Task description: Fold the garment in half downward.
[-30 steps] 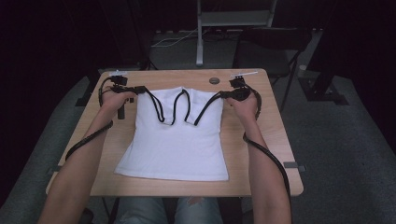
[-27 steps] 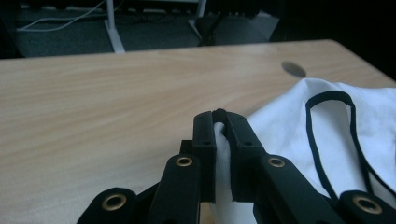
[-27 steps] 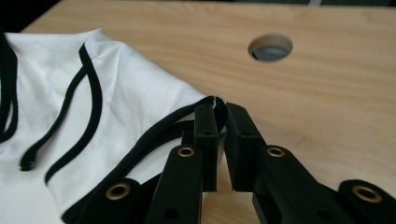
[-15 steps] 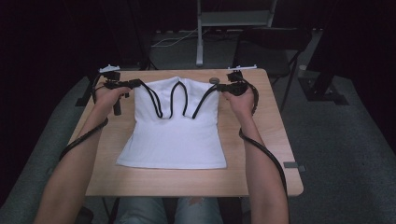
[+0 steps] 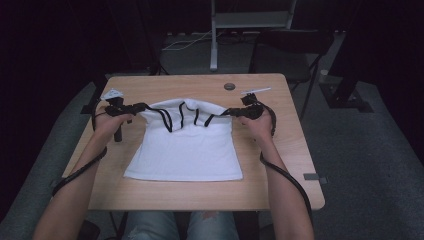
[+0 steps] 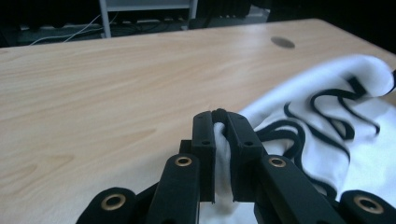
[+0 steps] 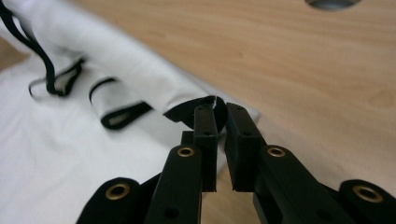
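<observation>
A white top with black trim [image 5: 187, 147] lies on the wooden table [image 5: 280, 150], its far edge lifted and folded toward me. My left gripper [image 5: 136, 107] is shut on that edge at the garment's left corner; white cloth [image 6: 223, 140] is pinched between its jaws [image 6: 218, 114]. My right gripper [image 5: 234, 113] is shut on the right corner, with the black-trimmed edge [image 7: 187, 111] caught at its tips [image 7: 217, 109]. Black straps [image 5: 172, 120] hang slack between the two grippers.
A round grommet hole [image 5: 229, 86] sits in the table near its far edge. A small white strip [image 5: 256, 91] lies beside it. A metal stand [image 5: 214, 35] and a chair [image 5: 290, 55] are behind the table. Bare tabletop lies left and right of the garment.
Both grippers have pulled the garment's far edge toward me and lower, folding it over the body. The hands have drawn closer to the table's middle.
</observation>
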The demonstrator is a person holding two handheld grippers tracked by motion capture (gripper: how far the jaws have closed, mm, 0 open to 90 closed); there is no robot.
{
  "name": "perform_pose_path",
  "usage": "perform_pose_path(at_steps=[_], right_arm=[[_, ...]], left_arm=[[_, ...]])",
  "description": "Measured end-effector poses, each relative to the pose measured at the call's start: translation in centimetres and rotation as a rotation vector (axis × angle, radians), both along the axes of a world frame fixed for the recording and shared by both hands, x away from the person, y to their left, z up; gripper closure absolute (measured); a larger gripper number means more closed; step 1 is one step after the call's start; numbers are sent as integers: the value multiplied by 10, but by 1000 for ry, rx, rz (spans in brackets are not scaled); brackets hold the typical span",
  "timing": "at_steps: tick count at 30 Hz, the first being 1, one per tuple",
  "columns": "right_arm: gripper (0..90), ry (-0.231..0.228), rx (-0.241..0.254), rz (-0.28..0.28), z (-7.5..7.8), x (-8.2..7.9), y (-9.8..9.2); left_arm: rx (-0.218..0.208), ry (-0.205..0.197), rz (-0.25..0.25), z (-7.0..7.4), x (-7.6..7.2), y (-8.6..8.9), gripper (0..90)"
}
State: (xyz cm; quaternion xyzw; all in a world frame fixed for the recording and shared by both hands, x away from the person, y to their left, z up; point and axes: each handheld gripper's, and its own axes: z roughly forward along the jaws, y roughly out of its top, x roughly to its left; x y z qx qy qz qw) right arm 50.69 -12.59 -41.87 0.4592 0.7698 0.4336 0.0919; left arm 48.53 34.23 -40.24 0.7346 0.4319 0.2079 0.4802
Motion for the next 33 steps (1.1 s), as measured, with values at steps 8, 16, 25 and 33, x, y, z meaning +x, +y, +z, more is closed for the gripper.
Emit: perform_pose_path(at_steps=[8,16,25,33], right_arm=[[838,-13,-45,46,-2,-18,-2],[842,-48,-74,85,9,-31,4],[843,-56,-102,119,13,-41,7],[844,-74,-102,146,18,-52,8]], left_arm=[[136,-53,-66,-4,-24,-6,831],[153,-92,-95,6,-40,-5,832],[188,-105,-130,6,-53,-2,832],[210,-115,-149,10,-64,1,833]])
